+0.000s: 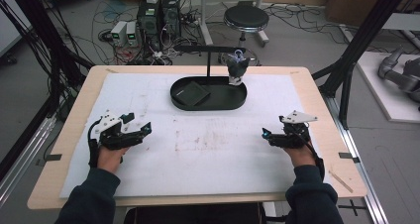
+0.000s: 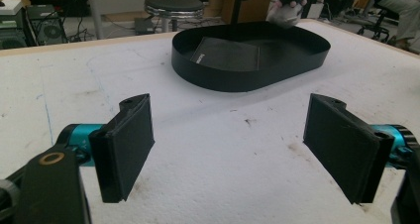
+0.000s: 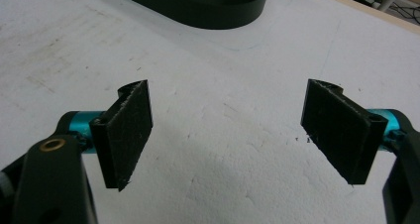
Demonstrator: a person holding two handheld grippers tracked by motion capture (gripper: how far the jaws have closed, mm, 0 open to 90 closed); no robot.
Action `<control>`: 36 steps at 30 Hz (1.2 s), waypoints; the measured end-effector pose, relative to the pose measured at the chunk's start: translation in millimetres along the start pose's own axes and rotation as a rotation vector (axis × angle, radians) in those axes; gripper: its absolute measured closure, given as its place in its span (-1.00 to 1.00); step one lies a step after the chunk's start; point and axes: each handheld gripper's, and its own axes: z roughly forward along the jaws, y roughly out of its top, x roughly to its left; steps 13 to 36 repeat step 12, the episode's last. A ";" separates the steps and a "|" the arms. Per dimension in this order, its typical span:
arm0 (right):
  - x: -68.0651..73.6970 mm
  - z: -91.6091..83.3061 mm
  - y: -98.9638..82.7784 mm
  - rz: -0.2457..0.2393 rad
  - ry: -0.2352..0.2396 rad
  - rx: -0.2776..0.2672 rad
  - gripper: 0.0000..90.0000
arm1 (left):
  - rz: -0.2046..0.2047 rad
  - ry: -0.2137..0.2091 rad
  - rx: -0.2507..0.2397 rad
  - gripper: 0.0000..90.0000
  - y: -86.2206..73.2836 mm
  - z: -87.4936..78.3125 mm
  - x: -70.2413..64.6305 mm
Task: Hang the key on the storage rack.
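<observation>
black oval tray (image 1: 218, 103) sits near the bench's far edge; left gripper (image 1: 141, 131) and right gripper (image 1: 268, 134) rest wide open, empty, toward the near corners.

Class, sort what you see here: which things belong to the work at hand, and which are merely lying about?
Part of the work:
left gripper, open
right gripper, open
black oval tray
flat black square in the tray
small grey and white object at the tray's far right end

Lying about:
round stool
computer towers
floor cables
</observation>
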 end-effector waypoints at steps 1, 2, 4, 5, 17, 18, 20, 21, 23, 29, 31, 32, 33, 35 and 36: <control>0.2 0.3 -0.6 -0.004 0.001 0.002 -0.55 | 0.000 0.001 0.000 -0.57 0.1 0.2 0.1; 0.6 0.4 -0.9 -0.006 0.003 0.003 -0.55 | 0.001 0.001 0.000 -0.57 0.1 0.4 0.5; 1.1 0.5 -1.2 -0.013 -0.001 0.005 -0.55 | -0.003 0.001 0.000 -0.57 0.0 1.0 0.6; 1.4 0.4 -1.1 -0.015 0.001 0.002 -0.55 | -0.002 0.002 0.003 -0.57 0.0 1.0 0.8; 1.3 -0.5 -0.8 -0.013 0.000 -0.003 -0.55 | -0.010 0.002 0.006 -0.57 -0.5 2.2 0.8; 1.3 -0.5 -0.8 -0.013 0.000 -0.003 -0.55 | -0.010 0.002 0.006 -0.57 -0.5 2.2 0.8; 1.3 -0.5 -0.8 -0.013 0.000 -0.003 -0.55 | -0.010 0.002 0.006 -0.57 -0.5 2.2 0.8; 1.3 -0.5 -0.8 -0.013 0.000 -0.003 -0.55 | -0.010 0.002 0.006 -0.57 -0.5 2.2 0.8; 1.3 -0.5 -0.8 -0.013 0.000 -0.003 -0.55 | -0.010 0.002 0.006 -0.57 -0.5 2.2 0.8; 1.3 -0.5 -0.8 -0.013 0.000 -0.003 -0.55 | -0.010 0.002 0.006 -0.57 -0.5 2.2 0.8; 1.3 -0.5 -0.8 -0.013 0.000 -0.003 -0.55 | -0.010 0.002 0.006 -0.57 -0.5 2.2 0.8; 1.3 -0.5 -0.8 -0.013 0.000 -0.003 -0.55 | -0.010 0.002 0.006 -0.57 -0.5 2.2 0.8; 1.3 -0.5 -0.8 -0.013 0.000 -0.003 -0.55 | -0.010 0.002 0.006 -0.57 -0.5 2.2 0.8; 1.3 -0.5 -0.8 -0.013 0.000 -0.003 -0.55 | -0.010 0.002 0.006 -0.57 -0.5 2.2 0.8; 1.3 -0.5 -0.8 -0.013 0.000 -0.003 -0.55 | -0.010 0.002 0.006 -0.57 -0.5 2.2 0.8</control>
